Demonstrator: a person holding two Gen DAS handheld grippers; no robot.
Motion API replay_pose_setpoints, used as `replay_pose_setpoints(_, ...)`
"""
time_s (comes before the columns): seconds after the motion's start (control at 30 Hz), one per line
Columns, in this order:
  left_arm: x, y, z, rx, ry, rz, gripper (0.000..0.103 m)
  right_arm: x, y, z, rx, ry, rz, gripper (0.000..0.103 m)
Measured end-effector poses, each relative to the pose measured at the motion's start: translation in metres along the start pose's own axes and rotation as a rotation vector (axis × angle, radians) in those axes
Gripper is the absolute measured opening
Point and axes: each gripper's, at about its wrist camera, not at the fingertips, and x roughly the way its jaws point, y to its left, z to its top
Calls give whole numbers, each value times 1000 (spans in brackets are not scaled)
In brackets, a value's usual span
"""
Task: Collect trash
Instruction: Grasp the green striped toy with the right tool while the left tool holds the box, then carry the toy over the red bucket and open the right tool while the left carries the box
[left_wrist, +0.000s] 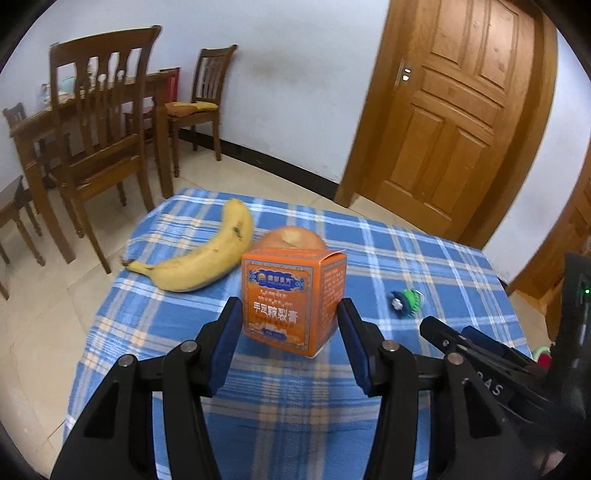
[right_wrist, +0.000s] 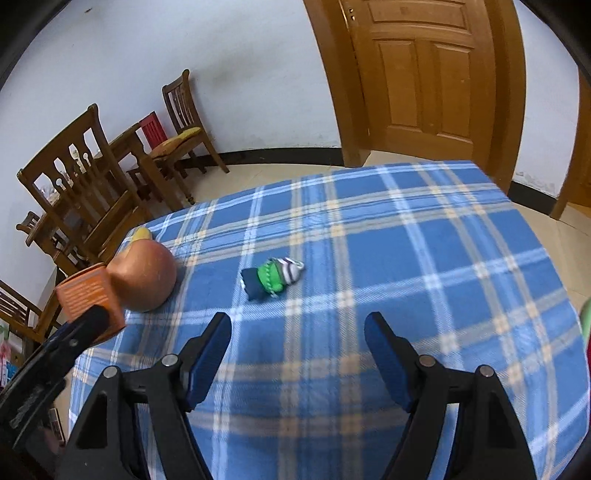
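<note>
The orange carton (left_wrist: 293, 297), at the near edge of the plaid tablecloth (left_wrist: 424, 258) before an onion (left_wrist: 291, 238), sits clamped in the left gripper (left_wrist: 291, 321); judged light, crushable, best held across flat side panels; right gripper (right_wrist: 297, 347) spread, empty.

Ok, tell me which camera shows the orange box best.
The left wrist view: the orange box sits centred between the left gripper fingers, its printed front and one side fully visible. The right wrist view catches only a blurred side of it at the left edge, partly hidden behind the left gripper.
</note>
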Motion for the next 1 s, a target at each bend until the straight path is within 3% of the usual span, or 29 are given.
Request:
replay_pose_setpoints(0.6, 10, 31, 5, -92, 20, 70, 51, 37, 29, 15, -82, 31, -42, 62)
replay_pose_setpoints(0.7, 10, 32, 5, -95, 19, 59, 51, 39, 34, 16, -108, 25, -70, 47)
replay_pose_setpoints(1.0, 5, 26, 5, -84, 4, 37, 51, 14, 20, 6, -51, 26, -15, 47)
